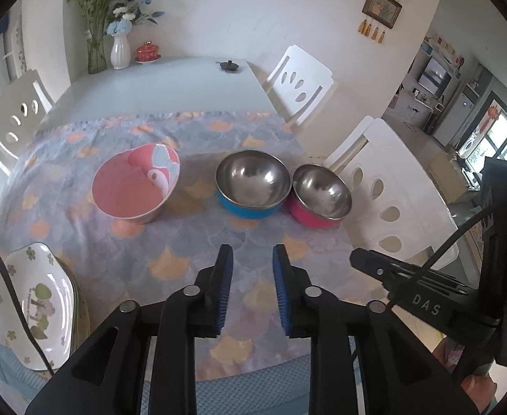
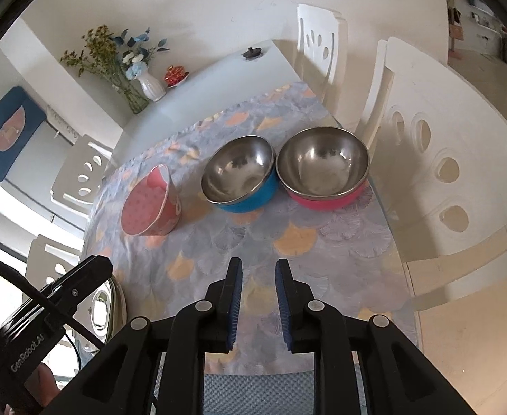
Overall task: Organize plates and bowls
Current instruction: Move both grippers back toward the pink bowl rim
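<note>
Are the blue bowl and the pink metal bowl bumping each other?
Cannot tell. The right wrist view shows the blue bowl and pink metal bowl with rims meeting or overlapping, no plain gap.

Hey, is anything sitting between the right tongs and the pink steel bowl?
Nothing visible. The right tongs hang open over bare patterned tablecloth, and the pink steel bowl sits just ahead and slightly right. The blue steel bowl beside it, on its left, stands off that line.
</note>
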`<action>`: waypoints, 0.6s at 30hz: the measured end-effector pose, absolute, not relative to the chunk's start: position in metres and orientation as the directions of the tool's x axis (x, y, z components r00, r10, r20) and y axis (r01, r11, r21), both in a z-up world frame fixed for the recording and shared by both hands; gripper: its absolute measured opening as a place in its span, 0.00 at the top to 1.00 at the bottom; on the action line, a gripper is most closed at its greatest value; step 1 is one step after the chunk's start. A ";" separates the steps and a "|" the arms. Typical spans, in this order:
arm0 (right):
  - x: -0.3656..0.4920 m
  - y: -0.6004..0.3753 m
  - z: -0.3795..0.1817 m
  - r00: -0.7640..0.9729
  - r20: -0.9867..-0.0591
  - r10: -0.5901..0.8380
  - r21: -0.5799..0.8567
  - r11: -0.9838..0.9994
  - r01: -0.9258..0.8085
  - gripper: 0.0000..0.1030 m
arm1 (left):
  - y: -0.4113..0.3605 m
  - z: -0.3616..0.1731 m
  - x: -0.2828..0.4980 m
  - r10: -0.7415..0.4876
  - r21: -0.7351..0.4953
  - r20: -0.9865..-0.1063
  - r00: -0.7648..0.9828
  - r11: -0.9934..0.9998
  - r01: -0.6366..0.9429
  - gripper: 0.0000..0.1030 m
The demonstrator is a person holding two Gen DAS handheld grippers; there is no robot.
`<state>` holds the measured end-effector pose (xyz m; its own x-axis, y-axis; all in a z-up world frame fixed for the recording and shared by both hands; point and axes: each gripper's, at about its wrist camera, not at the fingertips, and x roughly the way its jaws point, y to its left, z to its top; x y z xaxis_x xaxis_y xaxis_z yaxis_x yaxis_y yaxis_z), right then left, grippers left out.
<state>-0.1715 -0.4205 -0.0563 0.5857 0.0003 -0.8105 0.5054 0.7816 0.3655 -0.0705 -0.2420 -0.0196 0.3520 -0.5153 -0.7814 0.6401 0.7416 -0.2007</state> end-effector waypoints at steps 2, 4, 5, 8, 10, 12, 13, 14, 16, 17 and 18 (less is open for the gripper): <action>-0.171 -0.418 -0.057 0.586 -0.810 0.006 0.363 0.790 0.493 0.78 | -0.244 -0.020 -0.074 -0.515 -0.200 -0.782 0.350 0.740 0.642 0.79; -0.170 -0.416 -0.057 0.585 -0.811 0.013 0.361 0.798 0.483 0.77 | -0.245 -0.023 -0.076 -0.513 -0.204 -0.788 0.341 0.740 0.641 0.79; -0.168 -0.415 -0.058 0.585 -0.811 0.018 0.362 0.800 0.478 0.76 | -0.246 -0.024 -0.077 -0.511 -0.206 -0.790 0.337 0.740 0.640 0.79; -0.163 -0.416 -0.060 0.583 -0.812 0.031 0.367 0.803 0.469 0.73 | -0.245 -0.029 -0.076 -0.502 -0.209 -0.800 0.328 0.746 0.632 0.79; -0.159 -0.416 -0.063 0.581 -0.813 0.040 0.372 0.803 0.465 0.70 | -0.243 -0.031 -0.073 -0.494 -0.211 -0.806 0.328 0.755 0.620 0.79; -0.154 -0.415 -0.066 0.580 -0.813 0.055 0.381 0.802 0.459 0.66 | -0.238 -0.033 -0.070 -0.488 -0.215 -0.808 0.329 0.766 0.606 0.79; -0.152 -0.416 -0.067 0.578 -0.814 0.059 0.383 0.803 0.457 0.65 | -0.235 -0.034 -0.066 -0.485 -0.220 -0.810 0.329 0.772 0.597 0.79; -0.149 -0.414 -0.068 0.576 -0.815 0.064 0.384 0.804 0.454 0.65 | -0.233 -0.035 -0.064 -0.485 -0.225 -0.811 0.326 0.774 0.591 0.77; -0.143 -0.411 -0.071 0.571 -0.817 0.076 0.387 0.807 0.447 0.64 | -0.229 -0.036 -0.062 -0.506 -0.251 -0.806 0.307 0.762 0.598 0.71; -0.141 -0.411 -0.072 0.570 -0.818 0.080 0.389 0.807 0.444 0.64 | -0.229 -0.035 -0.062 -0.524 -0.270 -0.800 0.291 0.748 0.606 0.68; -0.139 -0.410 -0.073 0.568 -0.819 0.083 0.389 0.808 0.443 0.64 | -0.229 -0.035 -0.062 -0.530 -0.276 -0.799 0.285 0.743 0.610 0.62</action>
